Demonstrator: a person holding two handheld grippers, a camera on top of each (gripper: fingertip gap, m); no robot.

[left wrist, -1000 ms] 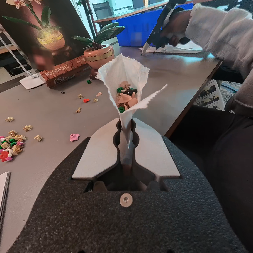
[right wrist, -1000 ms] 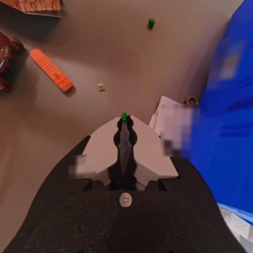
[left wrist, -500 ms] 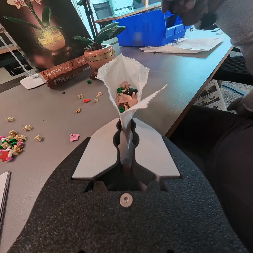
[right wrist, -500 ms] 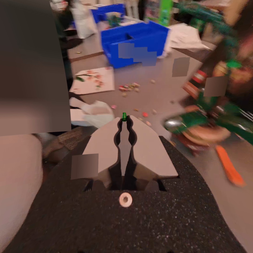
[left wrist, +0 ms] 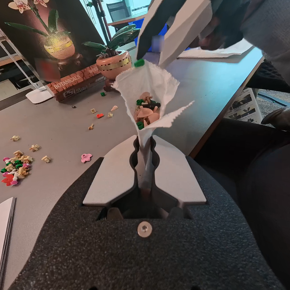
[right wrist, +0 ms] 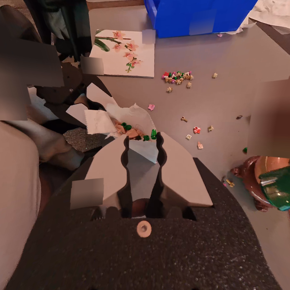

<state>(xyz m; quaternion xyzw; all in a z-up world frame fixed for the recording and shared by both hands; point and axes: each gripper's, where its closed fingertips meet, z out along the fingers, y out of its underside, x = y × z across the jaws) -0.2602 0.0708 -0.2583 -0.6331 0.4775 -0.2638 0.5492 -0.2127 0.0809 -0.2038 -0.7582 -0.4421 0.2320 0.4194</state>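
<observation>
Our left claw [left wrist: 144, 139] pinches the white paper bag [left wrist: 150, 87] of small bricks; our right claw [right wrist: 142, 135] hangs open above it, a green stud [right wrist: 153, 134] at one fingertip.

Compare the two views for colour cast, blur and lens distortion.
Left wrist view: cool daylight, glare on the table, sharp paper bag, motion-blurred right gripper. Right wrist view: dim, warm-brown cast, softer; blue bin saturated. Both bend straight edges outward.
</observation>
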